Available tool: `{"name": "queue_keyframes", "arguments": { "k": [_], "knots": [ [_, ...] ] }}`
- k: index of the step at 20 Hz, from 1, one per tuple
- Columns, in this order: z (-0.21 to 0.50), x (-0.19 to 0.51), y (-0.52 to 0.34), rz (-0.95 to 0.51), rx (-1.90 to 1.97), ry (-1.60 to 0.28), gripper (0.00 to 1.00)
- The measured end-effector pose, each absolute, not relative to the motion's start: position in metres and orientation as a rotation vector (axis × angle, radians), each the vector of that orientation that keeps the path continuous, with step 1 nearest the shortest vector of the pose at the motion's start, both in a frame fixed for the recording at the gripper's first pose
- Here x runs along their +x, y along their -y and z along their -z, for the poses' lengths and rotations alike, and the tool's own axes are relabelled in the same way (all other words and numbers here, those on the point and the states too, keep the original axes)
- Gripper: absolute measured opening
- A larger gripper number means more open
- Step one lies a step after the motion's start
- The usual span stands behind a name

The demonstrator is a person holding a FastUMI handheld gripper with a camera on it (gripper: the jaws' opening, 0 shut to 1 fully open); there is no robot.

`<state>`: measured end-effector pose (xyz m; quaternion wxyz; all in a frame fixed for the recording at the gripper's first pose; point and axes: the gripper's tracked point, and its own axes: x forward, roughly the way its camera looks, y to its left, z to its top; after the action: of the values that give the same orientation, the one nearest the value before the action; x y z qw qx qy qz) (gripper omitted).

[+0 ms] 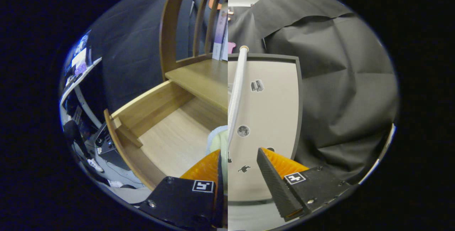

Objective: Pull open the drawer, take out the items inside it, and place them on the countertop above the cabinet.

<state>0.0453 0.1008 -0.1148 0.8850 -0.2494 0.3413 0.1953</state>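
Now gripper (239, 167) agape above drawer (167, 131)

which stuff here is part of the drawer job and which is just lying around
For the job: open drawer; pale green cloth in it; countertop above; gripper, jaws open, just short of the cloth.
Lying about: stickered beige panel; white ribbed tube; wooden slats; cluttered desk.

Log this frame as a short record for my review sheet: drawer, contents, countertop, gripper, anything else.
drawer: wooden drawer, pulled open
contents: pale green item on the drawer floor, just ahead of one finger, partly hidden
countertop: wooden countertop directly above the drawer
gripper: gripper, jaws apart, nothing pressed between them
other: white rod along a beige stickered panel, beyond the jaws
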Motion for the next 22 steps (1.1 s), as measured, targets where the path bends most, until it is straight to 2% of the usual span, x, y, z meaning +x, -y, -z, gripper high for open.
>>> {"name": "queue_keyframes", "arguments": {
  "k": [8, 13, 22],
  "knots": [
    [0.059, 0.043, -0.114, -0.423, -0.443, -0.632, 0.58],
    [0.026, 0.085, -0.101, -0.316, -0.318, -0.564, 0.58],
    [0.014, 0.168, -0.092, -0.183, -0.206, -0.555, 0.59]
  ]
}}
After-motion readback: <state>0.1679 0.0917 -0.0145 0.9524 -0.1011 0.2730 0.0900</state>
